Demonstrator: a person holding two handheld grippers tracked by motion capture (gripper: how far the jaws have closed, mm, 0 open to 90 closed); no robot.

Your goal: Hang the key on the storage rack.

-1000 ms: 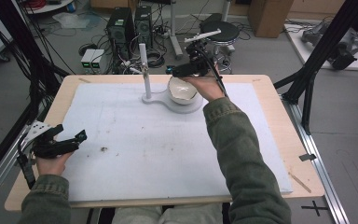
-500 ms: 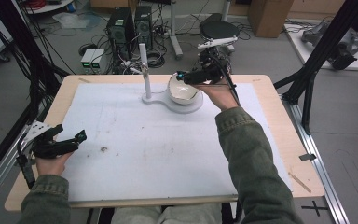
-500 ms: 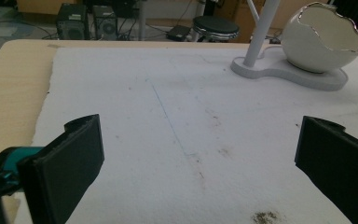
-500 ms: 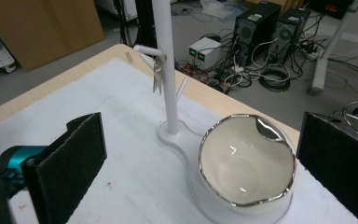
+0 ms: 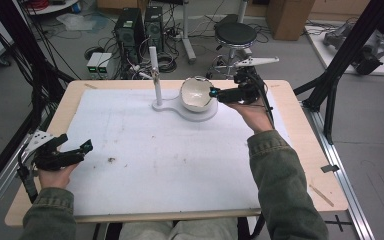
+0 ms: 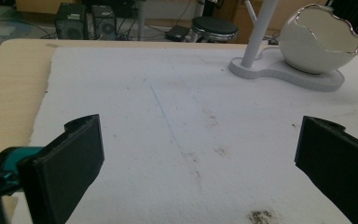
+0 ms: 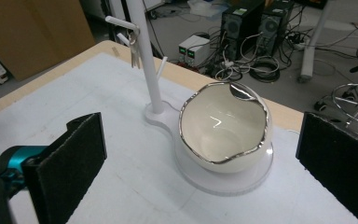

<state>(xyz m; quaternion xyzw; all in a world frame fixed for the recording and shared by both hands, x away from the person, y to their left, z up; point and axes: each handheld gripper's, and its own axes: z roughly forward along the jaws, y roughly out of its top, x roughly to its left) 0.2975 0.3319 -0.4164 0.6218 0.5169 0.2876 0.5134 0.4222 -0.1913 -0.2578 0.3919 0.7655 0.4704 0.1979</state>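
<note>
A white eggshell-shaped bowl with a silver jagged rim sits empty on a white stand base at the table's far middle. A thin white post rises from that base, and a small silver key hangs from one of its pegs. My right gripper is open, level with the bowl's right side and pointing at it; nothing lies between its jaws. At the near left edge of the table my left gripper rests open and empty, facing the distant bowl.
A white mat covers most of the wooden table. A dark smudge marks the mat near the left gripper. A small wooden stick lies at the right edge. Black frame poles flank the table; a stool and computers stand beyond.
My right gripper has drawn back from above the bowl's rim to the bowl's right side, a little lower. The left gripper has stayed put.
</note>
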